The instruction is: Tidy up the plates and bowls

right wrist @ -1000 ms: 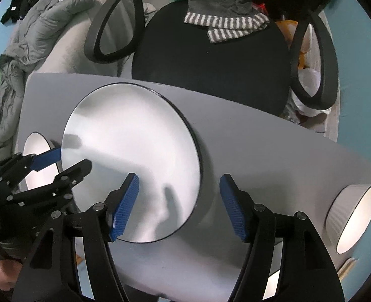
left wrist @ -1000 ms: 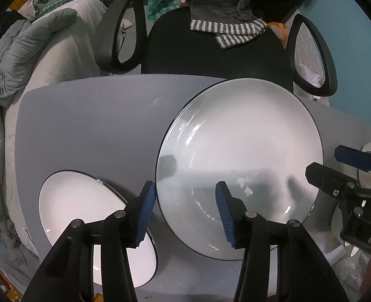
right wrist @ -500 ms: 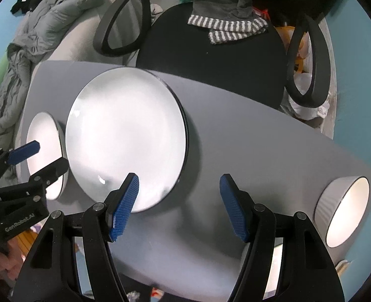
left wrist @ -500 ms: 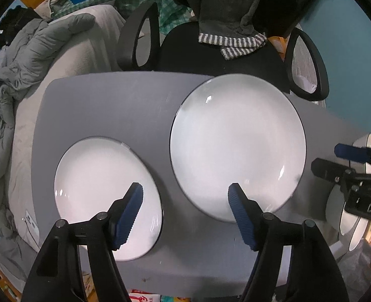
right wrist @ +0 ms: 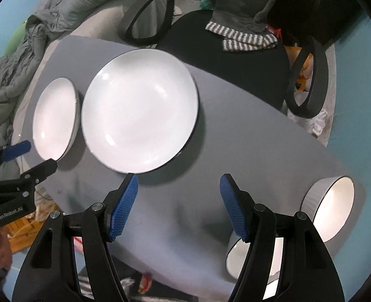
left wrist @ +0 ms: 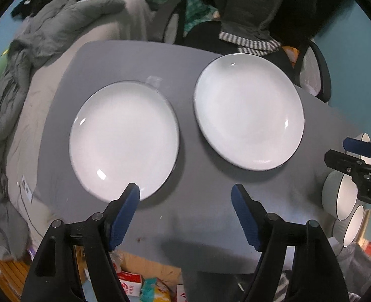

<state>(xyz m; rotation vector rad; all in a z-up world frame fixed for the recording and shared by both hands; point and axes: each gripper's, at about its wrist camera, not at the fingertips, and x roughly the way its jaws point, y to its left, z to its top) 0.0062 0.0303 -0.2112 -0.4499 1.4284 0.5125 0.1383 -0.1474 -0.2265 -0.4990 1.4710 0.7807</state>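
A second ago my left hand-held gripper (left wrist: pixel 185 196) was closing on the big plate (left wrist: pixel 248 110); now it is spread wide and empty, pulled back above the table (left wrist: pixel 205 216); my right hand-held gripper (right wrist: pixel 178 196) is spread too; both plates lie flat, near each other, the small plate (left wrist: pixel 125 138) leftward; bowls (right wrist: pixel 333 209) wait at the right edge; nothing is stacked yet.
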